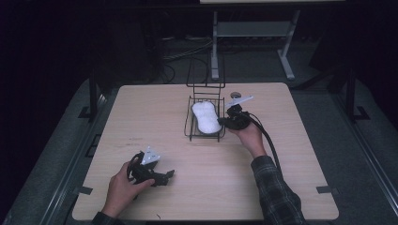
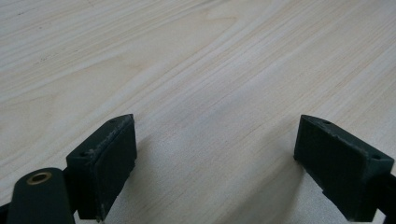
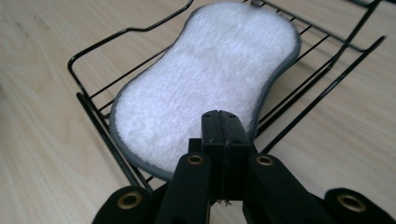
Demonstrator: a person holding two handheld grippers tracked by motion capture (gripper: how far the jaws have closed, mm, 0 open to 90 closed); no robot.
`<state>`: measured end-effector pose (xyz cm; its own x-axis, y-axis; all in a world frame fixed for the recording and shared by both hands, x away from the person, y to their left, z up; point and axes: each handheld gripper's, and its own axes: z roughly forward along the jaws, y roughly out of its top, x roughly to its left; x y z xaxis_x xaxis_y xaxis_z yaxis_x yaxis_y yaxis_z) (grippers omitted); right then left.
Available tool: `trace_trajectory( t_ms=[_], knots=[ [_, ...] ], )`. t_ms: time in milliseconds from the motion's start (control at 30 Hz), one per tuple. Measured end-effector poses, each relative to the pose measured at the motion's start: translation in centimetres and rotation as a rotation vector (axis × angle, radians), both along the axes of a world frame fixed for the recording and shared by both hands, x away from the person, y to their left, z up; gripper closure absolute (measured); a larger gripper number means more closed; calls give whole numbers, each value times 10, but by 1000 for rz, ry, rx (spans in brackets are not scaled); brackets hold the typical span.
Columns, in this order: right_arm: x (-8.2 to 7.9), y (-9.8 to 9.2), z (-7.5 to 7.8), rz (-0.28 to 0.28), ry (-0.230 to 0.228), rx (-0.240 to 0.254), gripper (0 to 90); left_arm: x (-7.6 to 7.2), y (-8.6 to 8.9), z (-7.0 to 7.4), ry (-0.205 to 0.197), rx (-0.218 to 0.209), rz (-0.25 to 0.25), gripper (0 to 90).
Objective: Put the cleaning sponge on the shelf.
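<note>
closing on the sponge in the rack

seen from the high view, a person sits at the bottom of the frame with a gripper in each hand over a pale wooden table (image 1: 141, 117). a black wire rack (image 1: 190, 125) stands just above the centre of the frame. a white sponge (image 1: 206, 117), shaped like a peanut with a grey edge, lies flat inside it.

the right gripper (image 1: 228, 121) sits just right of centre, against the rack's right side. in the right gripper view its jaws stand pressed together at the bottom centre, over the sponge's (image 3: 205, 88) near edge. whether they pinch that edge or have shut on nothing cannot be told.

the left gripper (image 1: 164, 176) rests at the lower left, well apart from the rack. in the left gripper view its jaws stand wide apart over bare table (image 2: 196, 70), holding nothing.

the step in hand looks like taking the sponge out of the rack. the next move calls for a gentle lift to test the hold, raising the sponge clear of the wire rim without dragging the rack along.
</note>
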<state>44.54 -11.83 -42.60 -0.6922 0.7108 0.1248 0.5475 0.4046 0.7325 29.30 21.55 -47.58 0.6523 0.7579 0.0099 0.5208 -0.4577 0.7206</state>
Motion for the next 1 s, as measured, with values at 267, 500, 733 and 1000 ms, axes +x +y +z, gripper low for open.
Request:
trace_trajectory(
  t_ms=[267,500,733,1000],
  knots=[
    [-3,11,-4,40,10,15,897,0,0,0,-1,-1,1,123],
    [-6,14,1,44,-7,22,897,0,0,0,-1,0,1,123],
    [-19,-12,13,8,-12,45,711,0,0,0,-1,-1,1,123],
    [-43,-43,17,-58,-37,52,451,0,0,0,1,1,-1,123]
  ],
)
